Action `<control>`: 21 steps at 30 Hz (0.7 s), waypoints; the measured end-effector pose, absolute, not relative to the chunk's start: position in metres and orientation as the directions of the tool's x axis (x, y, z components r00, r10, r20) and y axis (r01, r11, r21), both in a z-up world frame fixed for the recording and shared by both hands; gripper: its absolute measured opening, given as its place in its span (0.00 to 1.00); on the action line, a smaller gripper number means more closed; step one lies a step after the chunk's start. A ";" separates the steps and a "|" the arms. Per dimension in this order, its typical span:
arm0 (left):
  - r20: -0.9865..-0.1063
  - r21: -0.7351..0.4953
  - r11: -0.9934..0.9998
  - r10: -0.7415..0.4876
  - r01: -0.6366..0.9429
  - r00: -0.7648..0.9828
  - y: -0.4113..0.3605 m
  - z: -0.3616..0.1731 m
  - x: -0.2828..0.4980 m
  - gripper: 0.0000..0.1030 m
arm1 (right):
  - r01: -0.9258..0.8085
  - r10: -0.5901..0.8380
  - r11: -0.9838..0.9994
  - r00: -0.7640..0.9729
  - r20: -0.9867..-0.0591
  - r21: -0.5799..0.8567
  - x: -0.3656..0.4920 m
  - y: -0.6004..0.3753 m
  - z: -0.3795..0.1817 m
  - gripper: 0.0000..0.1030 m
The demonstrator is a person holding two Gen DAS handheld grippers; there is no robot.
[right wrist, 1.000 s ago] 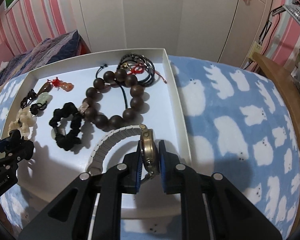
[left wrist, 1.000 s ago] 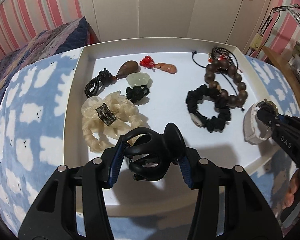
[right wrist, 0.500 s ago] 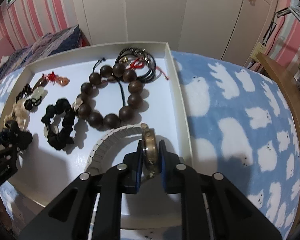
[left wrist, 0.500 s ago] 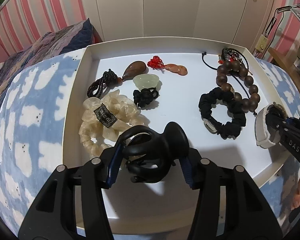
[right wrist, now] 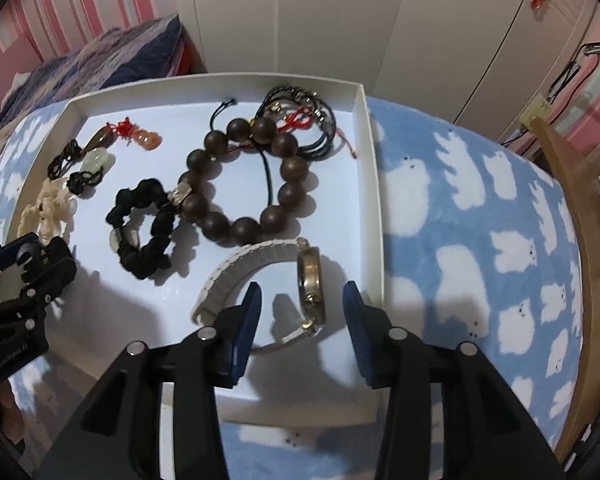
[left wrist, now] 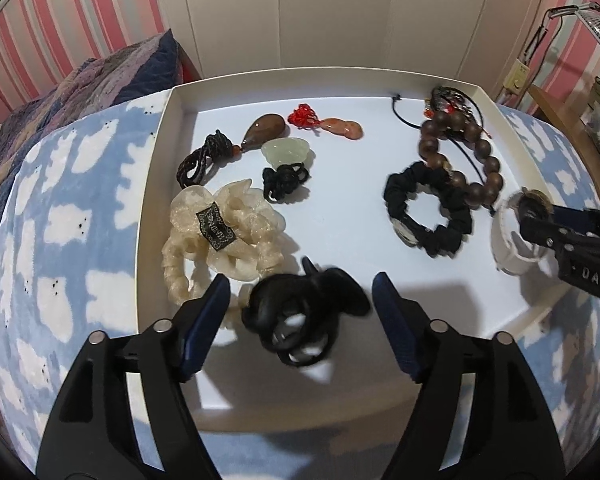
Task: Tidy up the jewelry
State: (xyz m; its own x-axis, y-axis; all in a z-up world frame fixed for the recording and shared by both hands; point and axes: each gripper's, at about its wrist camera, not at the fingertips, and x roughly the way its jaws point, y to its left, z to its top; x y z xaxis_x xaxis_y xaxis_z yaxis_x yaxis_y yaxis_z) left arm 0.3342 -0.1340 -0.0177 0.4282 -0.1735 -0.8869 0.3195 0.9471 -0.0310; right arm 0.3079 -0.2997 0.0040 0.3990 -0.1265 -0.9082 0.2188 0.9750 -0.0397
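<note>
Left gripper (left wrist: 301,294) and right gripper (right wrist: 301,304) both pitched steeply down, jaws opening on each, blue-padded fingers (left wrist: 204,320) spread with gaps either side, pads pressing on nothing, part of a hand (right wrist: 4,412) behind the left one.

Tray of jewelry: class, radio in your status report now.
Left gripper opening, black hair claw loose between jaws. Right gripper opening, watch released on tray. Nothing in the way.
</note>
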 end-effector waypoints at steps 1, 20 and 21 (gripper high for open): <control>-0.888 -0.033 0.945 -0.177 0.325 0.425 -0.133 -0.014 0.331 0.75 | 0.215 -0.129 0.976 0.391 -0.911 -0.046 0.307 -0.299 0.007 0.42; -0.761 -0.063 0.971 -0.196 0.230 0.618 -0.052 0.064 0.203 0.97 | 0.311 -0.190 0.950 0.646 -0.739 0.028 0.176 -0.269 0.064 0.93; -0.752 -0.064 0.972 -0.195 0.225 0.630 -0.048 0.066 0.195 0.97 | 0.307 -0.189 0.951 0.662 -0.725 0.032 0.167 -0.264 0.066 0.94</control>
